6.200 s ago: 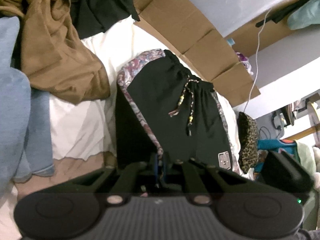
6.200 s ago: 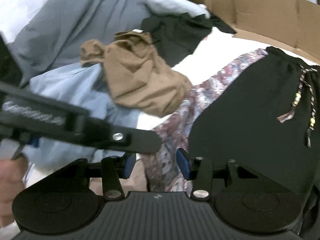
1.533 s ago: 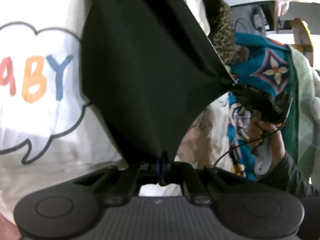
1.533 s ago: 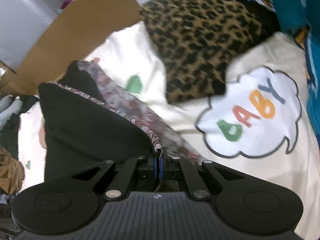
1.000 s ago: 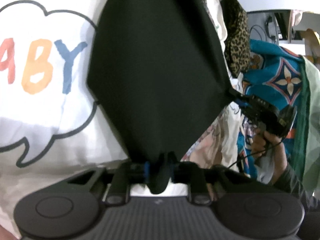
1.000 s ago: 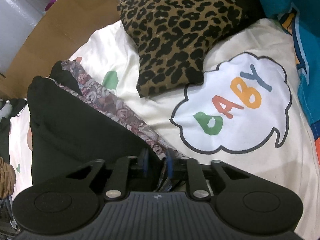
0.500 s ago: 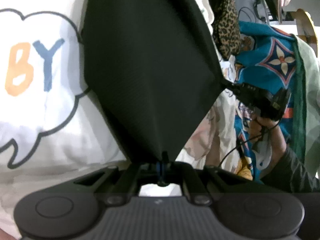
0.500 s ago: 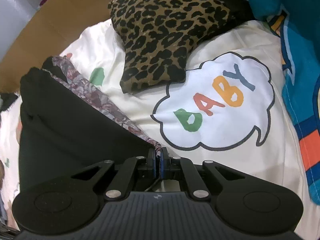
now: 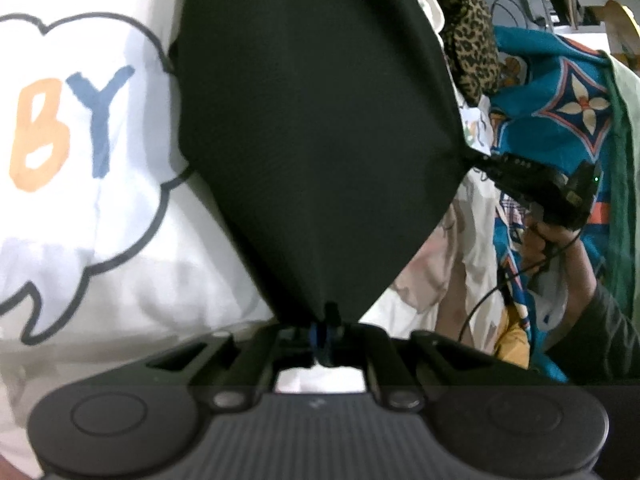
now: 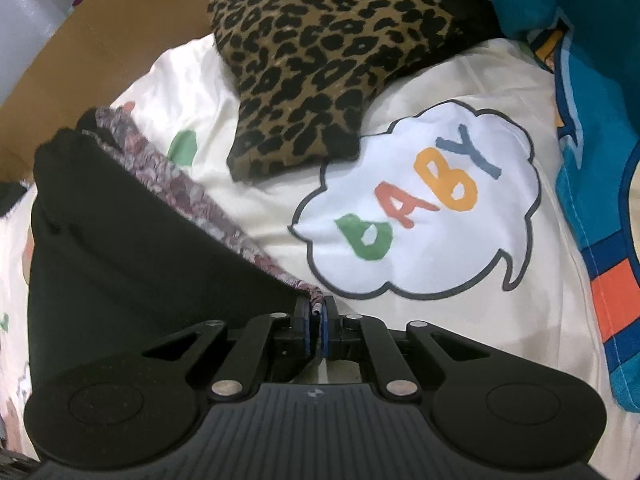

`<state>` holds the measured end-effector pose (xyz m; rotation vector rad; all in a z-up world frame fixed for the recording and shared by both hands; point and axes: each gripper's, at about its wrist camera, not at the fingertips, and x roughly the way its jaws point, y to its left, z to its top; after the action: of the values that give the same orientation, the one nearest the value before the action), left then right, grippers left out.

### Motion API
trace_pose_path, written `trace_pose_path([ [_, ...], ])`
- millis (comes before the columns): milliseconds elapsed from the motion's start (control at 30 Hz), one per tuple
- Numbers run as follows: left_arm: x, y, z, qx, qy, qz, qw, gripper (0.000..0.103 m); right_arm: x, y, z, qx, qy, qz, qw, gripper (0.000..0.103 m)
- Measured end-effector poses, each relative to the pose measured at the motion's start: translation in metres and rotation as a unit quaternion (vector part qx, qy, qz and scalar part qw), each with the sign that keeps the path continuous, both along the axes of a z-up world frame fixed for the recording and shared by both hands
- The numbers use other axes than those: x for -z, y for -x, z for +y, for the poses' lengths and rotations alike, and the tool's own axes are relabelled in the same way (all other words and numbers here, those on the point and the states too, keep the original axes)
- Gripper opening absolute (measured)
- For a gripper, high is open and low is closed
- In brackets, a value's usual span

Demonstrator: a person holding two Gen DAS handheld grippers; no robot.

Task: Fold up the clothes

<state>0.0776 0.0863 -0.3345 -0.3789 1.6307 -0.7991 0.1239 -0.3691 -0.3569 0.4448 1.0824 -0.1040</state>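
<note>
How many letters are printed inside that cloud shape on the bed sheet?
4. In the right wrist view the cloud holds a green letter lowest left, then red, orange and blue rising to the right. The left wrist view shows only the last two.

Bright, even indoor light. White bedsheet [image 9: 120, 240] washed out, glary left of black shorts [image 9: 312, 140]; soft shadow under them. Slight blur. Strong fisheye bending at edges.
</note>
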Motion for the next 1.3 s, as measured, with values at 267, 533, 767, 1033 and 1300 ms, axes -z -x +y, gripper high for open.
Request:
trace_pose_path([
  [267,-0.025,-0.024,0.023,0.0,-0.061,-0.011,0.9981,0.03,-0.028,0.001,-0.001,-0.001,-0.004,-0.062,0.998,0.028],
  [533,-0.068,-0.072,0.018,0.006,-0.112,-0.046,0.9926,0.032,-0.03,-0.003,0.025,-0.043,-0.027,-0.09,0.995,0.028],
  [767,-0.111,-0.13,-0.001,-0.033,-0.138,-0.091,0.9857,0.03,-0.031,-0.008,0.038,-0.07,-0.03,-0.108,0.991,0.028],
  [1033,-0.152,-0.185,-0.04,-0.075,-0.173,-0.14,0.972,0.029,-0.034,-0.02,0.022,-0.067,-0.048,-0.125,0.989,0.028],
  [1300,-0.162,-0.264,-0.104,-0.115,-0.181,-0.172,0.9616,0.024,-0.031,-0.022,0.038,-0.12,-0.03,-0.126,0.984,0.028],
])
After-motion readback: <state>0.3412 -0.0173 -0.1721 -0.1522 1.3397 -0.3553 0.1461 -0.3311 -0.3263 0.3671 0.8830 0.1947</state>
